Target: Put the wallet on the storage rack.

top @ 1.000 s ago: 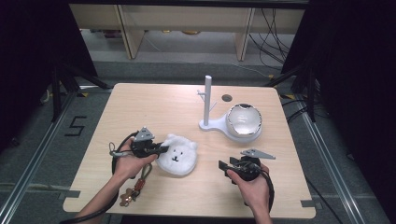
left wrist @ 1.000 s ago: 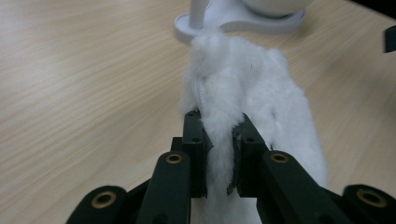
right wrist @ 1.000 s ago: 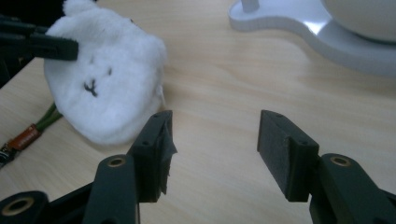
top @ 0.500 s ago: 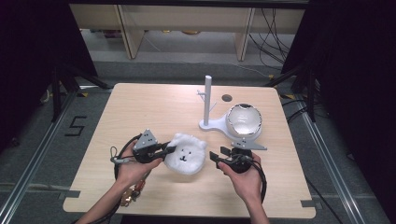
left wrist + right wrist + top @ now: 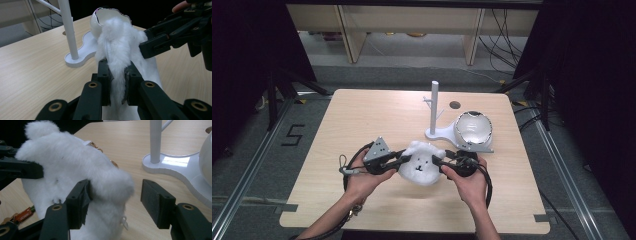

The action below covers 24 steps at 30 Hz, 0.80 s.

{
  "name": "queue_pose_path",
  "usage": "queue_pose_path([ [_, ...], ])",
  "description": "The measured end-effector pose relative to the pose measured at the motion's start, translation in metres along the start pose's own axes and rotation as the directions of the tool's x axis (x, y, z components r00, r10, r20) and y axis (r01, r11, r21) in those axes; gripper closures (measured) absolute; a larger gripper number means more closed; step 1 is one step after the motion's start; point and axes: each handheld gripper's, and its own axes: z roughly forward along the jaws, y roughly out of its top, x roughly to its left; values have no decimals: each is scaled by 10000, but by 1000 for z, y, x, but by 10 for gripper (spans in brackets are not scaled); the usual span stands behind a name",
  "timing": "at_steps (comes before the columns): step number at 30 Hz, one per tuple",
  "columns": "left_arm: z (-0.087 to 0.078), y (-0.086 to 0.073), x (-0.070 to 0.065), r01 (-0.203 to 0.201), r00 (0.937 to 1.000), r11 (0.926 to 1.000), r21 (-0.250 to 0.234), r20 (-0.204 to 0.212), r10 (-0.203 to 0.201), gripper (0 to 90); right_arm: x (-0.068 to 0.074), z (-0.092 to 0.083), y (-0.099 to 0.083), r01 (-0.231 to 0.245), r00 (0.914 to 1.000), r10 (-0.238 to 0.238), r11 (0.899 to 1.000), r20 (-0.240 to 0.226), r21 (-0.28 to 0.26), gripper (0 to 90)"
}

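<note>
Here, fluffy white bear pouch (image 5: 421,163), left hand-held gripper (image 5: 401,160) clamping its fur, right hand-held gripper (image 5: 439,161) just spreading, unclamped.

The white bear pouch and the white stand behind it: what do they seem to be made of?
The bear pouch looks like soft plush fabric: its long white fluffy pile bunches where the left gripper pinches it. The stand seems to be smooth hard plastic, perhaps painted metal: its flat base shines and reflects light. The table looks like pale wood-grain laminate with a matte finish.
</note>
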Motion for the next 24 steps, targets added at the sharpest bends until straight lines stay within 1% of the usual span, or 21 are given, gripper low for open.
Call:
queue_pose_path([
  [2, 1, 1, -1, -46, 10000, 10000, -39, 36, 46, 779, -2, 0, -1, -118, 9999, 118, 9999, 34, 41, 457],
  [3, 1, 2, -3, -12, 10000, 9999, -157, -26, 12, 779, -3, 1, -1, -65, 10000, 65, 10000, -61, 55, 495],
  [4, 2, 2, -3, -102, 9999, 9996, -263, 28, 102, 779, -1, -1, -2, -690, 9974, 693, 9975, -179, 169, 541],
  [5, 2, 2, -3, -102, 9999, 9996, -263, 28, 102, 779, -1, -1, -2, -690, 9974, 693, 9975, -179, 169, 541],
  [6, 1, 3, -5, -142, 9999, 9995, -279, -17, 141, 778, -6, -1, -2, -493, 9977, 495, 9988, -474, 55, 627],
  [7, 1, 3, -5, -138, 9999, 9995, -295, 2, 138, 778, -7, -1, -3, -438, 9981, 438, 9990, -434, 16, 668],
  [9, 2, 3, -6, -135, 9999, 9994, -318, -3, 135, 777, -6, -4, -4, -686, 9968, 687, 9976, -405, 37, 724],
  [10, 2, 3, -6, -93, 10000, 9994, -328, 29, 94, 776, -10, -3, -4, -164, 9991, 156, 9996, -393, -220, 742],
  [11, 2, 3, -6, -93, 10000, 9994, -328, 29, 94, 775, -10, -3, -4, -164, 9991, 156, 9996, -393, -220, 742],
  [12, 2, 4, -5, -15, 10000, 9990, -437, 15, 15, 771, -8, -7, -3, -232, 9989, 220, 9993, -408, -300, 768],
  [13, 2, 4, -5, -22, 10000, 9988, -491, -18, 21, 768, -7, -8, -3, -155, 9995, 142, 9990, -299, -427, 777],
  [14, 2, 4, -5, -92, 9999, 9979, -634, -93, 87, 764, -6, -7, -3, -95, 9995, 79, 9984, -295, -566, 786],
  [15, 2, 4, -5, -92, 9999, 9979, -634, -93, 87, 759, -6, -7, -3, -95, 9995, 79, 9984, -295, -566, 786],
  [16, 3, 4, -5, -116, 9999, 9975, -702, -81, 111, 752, -4, -10, -2, 224, 9997, -225, 9970, -11, -736, 798],
  [18, 3, 4, -5, -139, 9999, 9973, -727, -73, 134, 744, -3, -12, -1, 219, 9998, -218, 9972, 26, -717, 801],
  [19, 3, 4, -5, -180, 9998, 9970, -753, -110, 173, 734, -2, -13, 0, 335, 9994, -329, 9957, 83, -862, 805],
  [20, 3, 5, -4, -233, 9997, 9969, -755, -138, 223, 706, -1, -16, 1, 525, 9986, -514, 9937, 135, -992, 810],
  [22, 3, 6, -4, -210, 9996, 9962, -847, -191, 194, 667, -1, -18, 1, 560, 9983, -543, 9924, 189, -1091, 813],
  [23, 3, 7, -3, -202, 9995, 9952, -959, -254, 178, 645, 0, -18, 1, 485, 9987, -465, 9914, 193, -1213, 814],
  [24, 3, 9, -2, -223, 9993, 9932, -1141, -330, 187, 624, -1, -18, 1, 676, 9977, -656, 9870, 185, -1458, 814],
])
